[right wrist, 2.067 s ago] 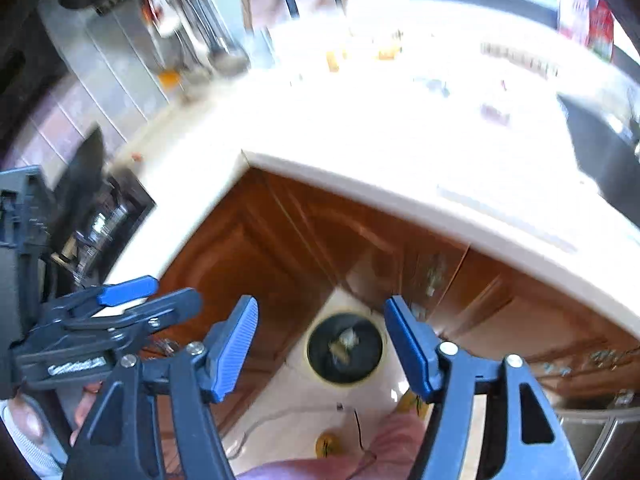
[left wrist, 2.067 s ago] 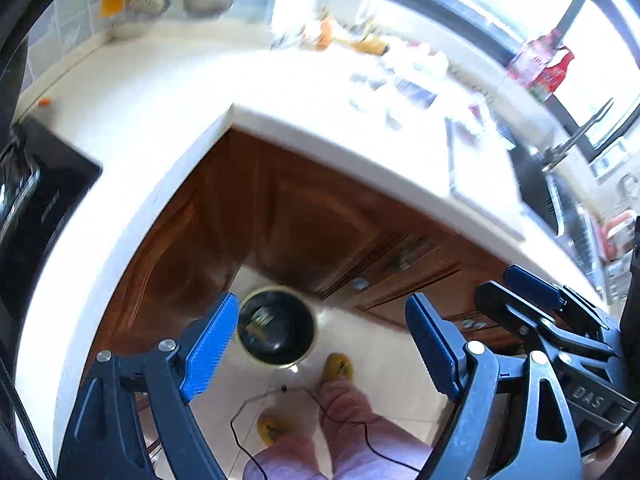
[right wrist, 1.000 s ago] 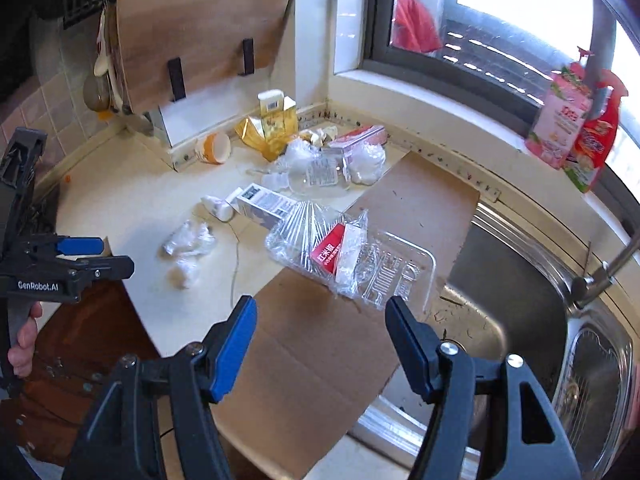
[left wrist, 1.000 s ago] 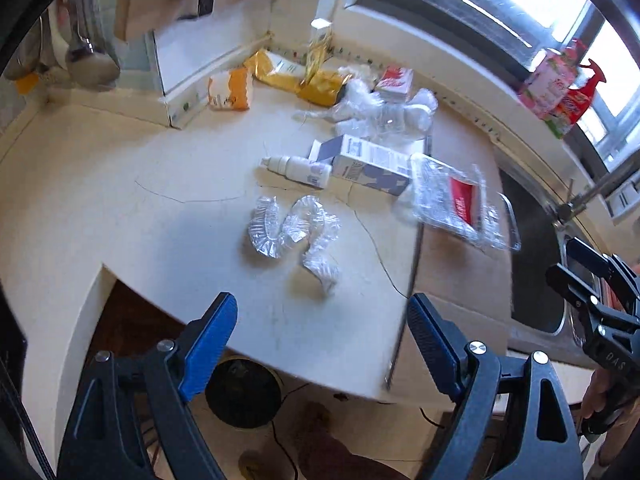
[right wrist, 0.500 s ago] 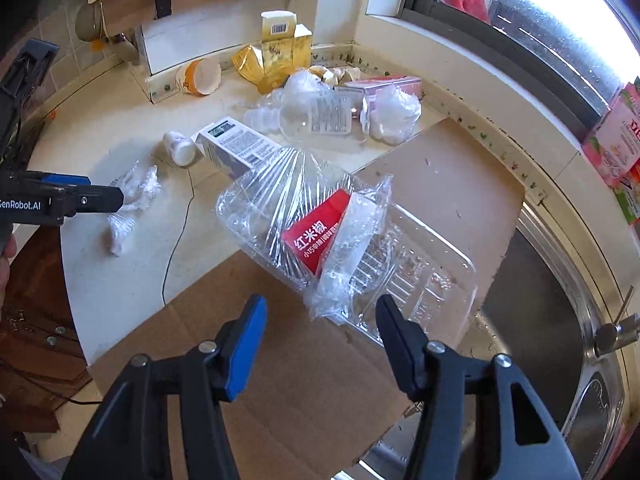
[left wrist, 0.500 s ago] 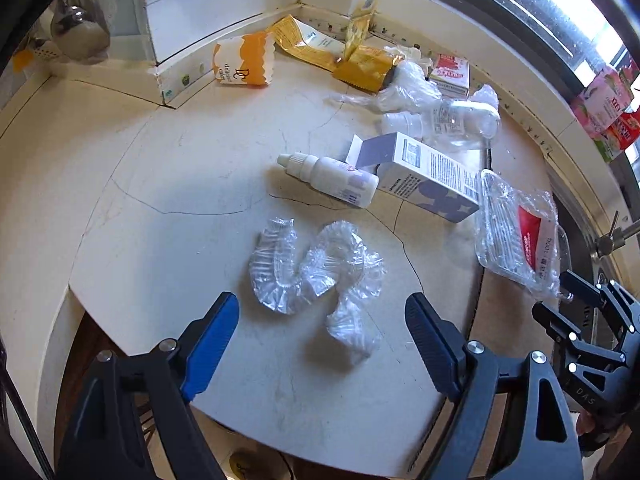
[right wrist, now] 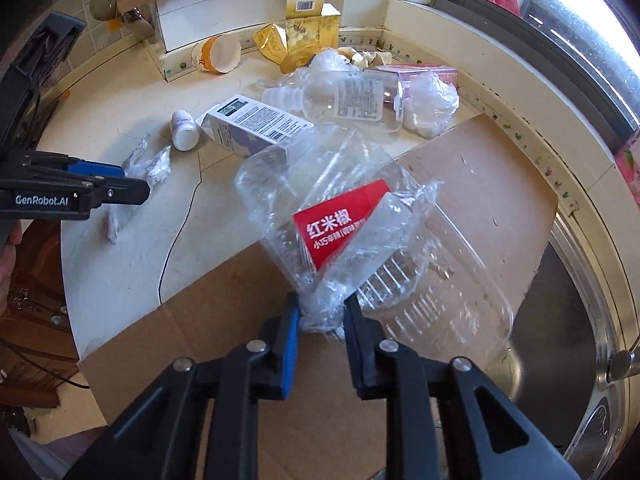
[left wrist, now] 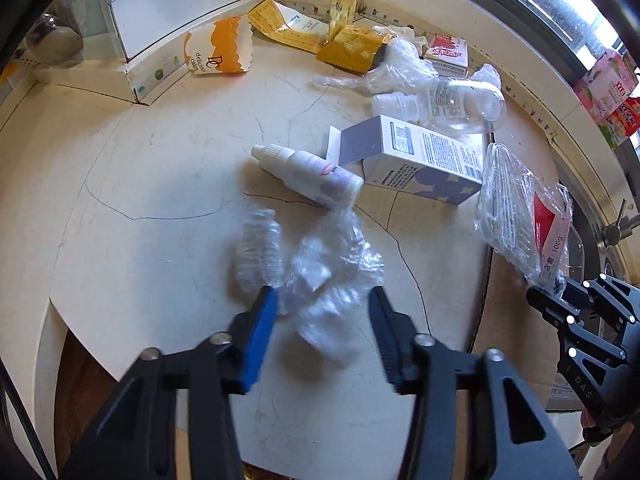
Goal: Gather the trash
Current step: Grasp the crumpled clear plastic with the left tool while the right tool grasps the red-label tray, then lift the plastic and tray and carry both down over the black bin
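Carton box is the anchor: dropper bottle left, clear bottle behind, crumpled wrap in front.

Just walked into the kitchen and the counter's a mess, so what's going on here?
A person is clearing trash off the counter with a gripper in each hand. The left gripper is closing around a crumpled clear plastic wrap. The right gripper is closing on the film of a clear plastic tray with a red label, which lies on a sheet of cardboard beside the sink. Bottles, cartons and a paper cup still lie untouched.
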`<state>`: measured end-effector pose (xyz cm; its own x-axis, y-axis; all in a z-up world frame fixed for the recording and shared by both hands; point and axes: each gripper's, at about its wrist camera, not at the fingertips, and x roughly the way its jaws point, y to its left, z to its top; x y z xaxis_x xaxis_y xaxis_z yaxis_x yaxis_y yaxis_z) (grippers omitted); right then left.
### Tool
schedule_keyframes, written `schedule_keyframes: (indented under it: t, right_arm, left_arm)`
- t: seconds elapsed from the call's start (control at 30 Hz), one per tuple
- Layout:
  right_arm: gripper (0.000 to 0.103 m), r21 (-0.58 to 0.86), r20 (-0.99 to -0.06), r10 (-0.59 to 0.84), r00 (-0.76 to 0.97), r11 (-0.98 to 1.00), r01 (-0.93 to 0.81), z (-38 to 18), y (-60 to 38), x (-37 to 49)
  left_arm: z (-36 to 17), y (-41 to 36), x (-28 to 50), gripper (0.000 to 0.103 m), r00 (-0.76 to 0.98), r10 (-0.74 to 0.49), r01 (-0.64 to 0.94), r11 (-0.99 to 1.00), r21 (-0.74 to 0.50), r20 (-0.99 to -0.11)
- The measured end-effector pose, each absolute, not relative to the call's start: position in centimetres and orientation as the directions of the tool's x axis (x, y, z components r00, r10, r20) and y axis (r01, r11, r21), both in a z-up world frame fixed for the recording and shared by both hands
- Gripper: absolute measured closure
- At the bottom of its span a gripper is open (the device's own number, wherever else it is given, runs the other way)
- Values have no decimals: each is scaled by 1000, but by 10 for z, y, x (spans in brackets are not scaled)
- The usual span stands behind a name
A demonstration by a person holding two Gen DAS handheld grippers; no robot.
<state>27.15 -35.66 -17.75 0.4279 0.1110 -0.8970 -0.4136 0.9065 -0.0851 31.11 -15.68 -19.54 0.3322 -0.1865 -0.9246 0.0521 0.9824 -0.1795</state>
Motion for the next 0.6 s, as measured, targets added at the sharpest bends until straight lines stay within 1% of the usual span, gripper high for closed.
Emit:
schedule_keyframes:
  t: [0.03, 0.07, 0.1, 0.13, 0.23, 0.43, 0.6]
  right_arm:
    - [86, -83, -897, 115, 427, 905, -418, -177, -356, 271]
    - [88, -79, -896, 121, 426, 903, -422, -176, -356, 270]
    - [88, -77, -896, 124, 427, 902, -425, -176, -356, 270]
    - [89, -76, -895, 128, 427, 900, -429, -175, -355, 269]
    - [91, -72, -891, 138, 433, 898, -435, -171, -354, 265]
    - [95, -33, -887, 170, 429, 904, -426, -156, -351, 254]
    - [97, 55, -879, 231, 418, 918, -392, -141, -353, 245]
  left_arm:
    - [-196, -158, 311, 76, 326, -191, 56, 982, -183, -926]
    - [-196, -158, 311, 84, 323, -194, 60, 981, -185, -926]
    - [-197, -159, 311, 89, 322, -196, 65, 981, -185, -926]
    - [-197, -159, 311, 90, 325, -198, 68, 980, -186, -925]
    - [-194, -160, 308, 98, 348, -209, 79, 978, -193, -914]
    - [-184, -156, 300, 100, 376, -227, 79, 974, -213, -898]
    - [-172, -145, 287, 100, 392, -243, 65, 969, -237, -888]
